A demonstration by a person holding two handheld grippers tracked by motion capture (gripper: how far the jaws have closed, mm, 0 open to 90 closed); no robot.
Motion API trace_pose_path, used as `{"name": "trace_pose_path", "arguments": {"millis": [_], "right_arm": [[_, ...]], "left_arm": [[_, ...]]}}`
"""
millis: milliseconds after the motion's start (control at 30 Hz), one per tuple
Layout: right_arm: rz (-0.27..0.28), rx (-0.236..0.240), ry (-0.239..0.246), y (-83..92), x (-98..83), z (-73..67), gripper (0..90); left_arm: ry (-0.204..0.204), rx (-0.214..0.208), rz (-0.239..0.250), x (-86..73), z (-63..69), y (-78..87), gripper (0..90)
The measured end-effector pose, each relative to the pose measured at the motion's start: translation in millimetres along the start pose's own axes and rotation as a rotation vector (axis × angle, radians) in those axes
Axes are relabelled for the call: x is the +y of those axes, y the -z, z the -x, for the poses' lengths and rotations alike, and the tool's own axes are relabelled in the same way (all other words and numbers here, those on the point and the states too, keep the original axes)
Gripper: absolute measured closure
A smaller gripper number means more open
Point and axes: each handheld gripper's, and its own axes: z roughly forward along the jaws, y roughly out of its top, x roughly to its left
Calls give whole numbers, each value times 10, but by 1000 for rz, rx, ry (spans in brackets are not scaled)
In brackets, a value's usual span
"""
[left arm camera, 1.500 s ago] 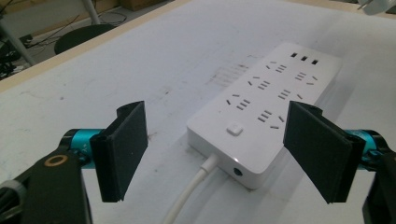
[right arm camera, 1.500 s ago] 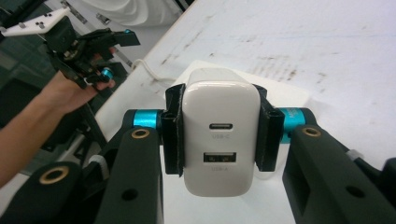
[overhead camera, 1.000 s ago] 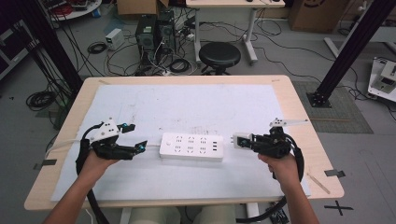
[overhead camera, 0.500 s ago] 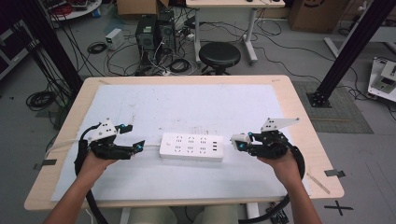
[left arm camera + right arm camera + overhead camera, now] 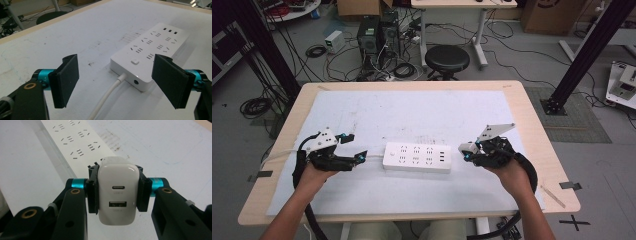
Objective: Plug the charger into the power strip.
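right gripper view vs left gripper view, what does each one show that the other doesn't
Right gripper view alone: a white charger clamped between the right gripper's pads, its two USB ports facing the camera. Left gripper view alone: the left gripper with jaws apart and nothing between them, the power strip's white cable, its switch button and a round stool beyond the table edge. Both: the white power strip lying on the white mat.

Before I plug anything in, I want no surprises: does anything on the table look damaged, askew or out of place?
Nothing stands out. The white rectangular power strip lies flat on the white table cover, its white cable intact. The right tongs squarely clamp a white two-port charger; the left tongs are open. Only faint scuff marks show.
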Motion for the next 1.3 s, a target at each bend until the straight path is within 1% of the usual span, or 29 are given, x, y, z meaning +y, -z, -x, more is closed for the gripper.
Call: {"name": "trace_pose_path", "arguments": {"millis": [33, 67, 167, 300, 433, 533, 633, 733, 967, 1000, 1067, 1133, 1167, 1200, 1300], "right_arm": [[0, 0, 0, 0, 0, 0, 632], [-13, -7, 7, 5, 21, -10, 631], [-14, -8, 18, 8, 35, -10, 631], [-20, 2, 33, 20, 75, -9, 631], [-41, 10, 55, 22, 149, 5, 631], [-63, 14, 87, -1, 224, 16, 631], [-80, 36, 106, -44, 302, 26, 632], [-106, 55, 130, -105, 381, 35, 632], [-141, 95, 220, -235, 546, 46, 631], [-141, 95, 220, -235, 546, 46, 631], [-142, 109, 251, -285, 575, 35, 631], [-144, 117, 269, -308, 588, 19, 632], [-144, 117, 269, -308, 588, 19, 632], [-140, 132, 297, -346, 608, -1, 631], [-136, 138, 302, -370, 626, -14, 631]], "left_arm": [[0, 0, 0, 0, 0, 0, 220], [2, 1, 1, -7, 0, -1, 220], [2, 2, -1, -12, -3, 0, 220], [6, 3, 2, -17, -5, 0, 220], [8, 7, -1, -23, -7, 4, 220], [11, 7, 0, -30, -5, 6, 219], [5, 6, -2, -36, -8, 6, 220], [10, 2, -4, -45, -5, 1, 220], [16, -5, -2, -69, -14, 4, 220], [16, -5, -2, -69, -14, 4, 220], [14, -8, -2, -80, -15, 8, 220], [19, -10, -4, -90, -13, 9, 220], [19, -10, -4, -90, -13, 9, 219], [20, -11, -2, -97, -17, 10, 220], [21, -7, 0, -108, -24, 16, 219]]}}
